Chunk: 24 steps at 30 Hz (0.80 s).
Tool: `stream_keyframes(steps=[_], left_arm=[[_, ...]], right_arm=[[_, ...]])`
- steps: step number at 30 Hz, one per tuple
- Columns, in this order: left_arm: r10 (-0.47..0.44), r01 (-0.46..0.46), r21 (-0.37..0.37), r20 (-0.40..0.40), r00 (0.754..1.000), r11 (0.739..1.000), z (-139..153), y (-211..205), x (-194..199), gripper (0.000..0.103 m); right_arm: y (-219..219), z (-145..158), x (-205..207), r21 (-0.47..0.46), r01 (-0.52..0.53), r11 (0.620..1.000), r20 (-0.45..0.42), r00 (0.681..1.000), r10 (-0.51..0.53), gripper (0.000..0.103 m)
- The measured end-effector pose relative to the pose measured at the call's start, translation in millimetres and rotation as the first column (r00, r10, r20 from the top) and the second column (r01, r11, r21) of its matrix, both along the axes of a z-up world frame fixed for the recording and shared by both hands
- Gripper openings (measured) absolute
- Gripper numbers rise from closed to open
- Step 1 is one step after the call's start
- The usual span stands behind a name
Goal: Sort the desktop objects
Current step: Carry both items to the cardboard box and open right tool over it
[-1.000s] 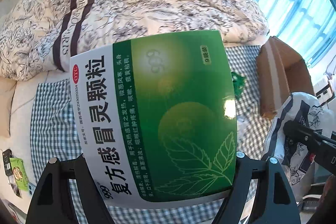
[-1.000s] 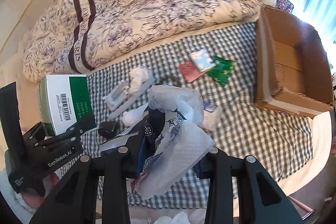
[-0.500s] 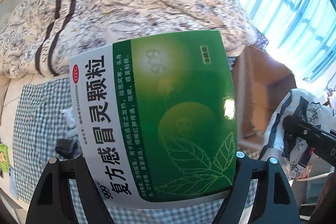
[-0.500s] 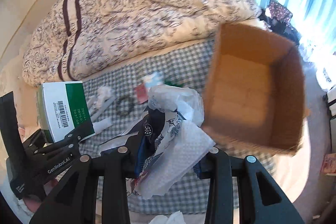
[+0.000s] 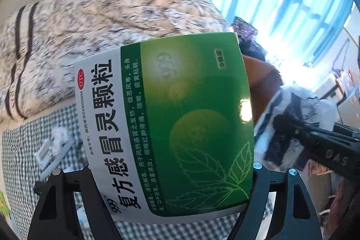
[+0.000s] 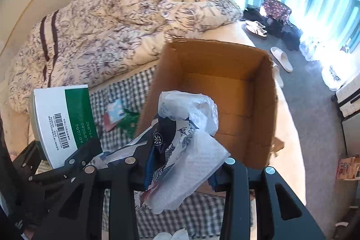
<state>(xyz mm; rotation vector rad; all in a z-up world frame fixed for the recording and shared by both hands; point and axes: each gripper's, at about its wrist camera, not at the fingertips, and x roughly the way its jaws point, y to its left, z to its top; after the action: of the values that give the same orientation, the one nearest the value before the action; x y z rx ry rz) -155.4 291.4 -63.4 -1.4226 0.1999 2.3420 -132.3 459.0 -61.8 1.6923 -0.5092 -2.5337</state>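
My left gripper is shut on a green and white medicine box, held up over the bed; the box also shows in the right wrist view. My right gripper is shut on a crumpled plastic packet bundle with white, navy and floral wrapping, held at the near edge of an open cardboard box. The bundle and right gripper show at the right of the left wrist view. The cardboard box looks empty inside.
A checked cloth covers the bed, with small cards and a green packet on it. A white plastic piece lies on the cloth. A floral duvet is heaped behind. Slippers and bags lie on the floor by the window.
Both grippers have swung right toward the cardboard box with their loads. The box is now much closer and right under the right gripper's bundle.
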Motion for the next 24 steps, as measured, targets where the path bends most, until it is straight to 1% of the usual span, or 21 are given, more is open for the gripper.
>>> stream_keyframes(steps=[5,12,15,16,17,18,19,20,21,24], left_arm=[[-0.048,0.049,-0.007,0.035,0.998,0.999,-18,29,2,0.081],[-0.061,0.062,-0.012,0.086,0.994,0.998,-40,48,-5,0.081],[-0.065,0.067,-0.025,0.100,0.993,0.997,-48,54,-8,0.083],[-0.065,0.069,-0.029,0.108,0.992,0.997,-52,56,-8,0.086],[-0.064,0.069,-0.037,0.115,0.991,0.997,-54,58,-8,0.088],[-0.065,0.070,-0.043,0.118,0.991,0.997,-55,59,-9,0.093],[-0.067,0.072,-0.043,0.117,0.991,0.996,-56,60,-9,0.098],[-0.070,0.075,-0.044,0.116,0.991,0.996,-55,60,-9,0.101],[-0.073,0.078,-0.047,0.115,0.991,0.996,-55,62,-8,0.103],[-0.085,0.093,-0.063,0.120,0.989,0.994,-55,66,-7,0.103]], right_arm=[[14,-20,-7,0.025,0.014,1.000,0.037,0.999,-0.015,0.037],[32,-44,-19,0.054,0.024,0.998,0.086,0.996,-0.029,0.038],[39,-51,-22,0.069,0.032,0.997,0.095,0.995,-0.038,0.039],[40,-53,-23,0.074,0.032,0.997,0.097,0.995,-0.039,0.042],[41,-55,-24,0.081,0.034,0.996,0.099,0.994,-0.042,0.047],[43,-56,-26,0.092,0.040,0.995,0.101,0.994,-0.050,0.059],[45,-58,-26,0.099,0.047,0.994,0.107,0.993,-0.057,0.065],[47,-58,-26,0.109,0.058,0.992,0.107,0.992,-0.070,0.073],[49,-58,-26,0.117,0.068,0.991,0.104,0.991,-0.081,0.076],[54,-60,-26,0.112,0.080,0.991,0.107,0.990,-0.092,0.076]])
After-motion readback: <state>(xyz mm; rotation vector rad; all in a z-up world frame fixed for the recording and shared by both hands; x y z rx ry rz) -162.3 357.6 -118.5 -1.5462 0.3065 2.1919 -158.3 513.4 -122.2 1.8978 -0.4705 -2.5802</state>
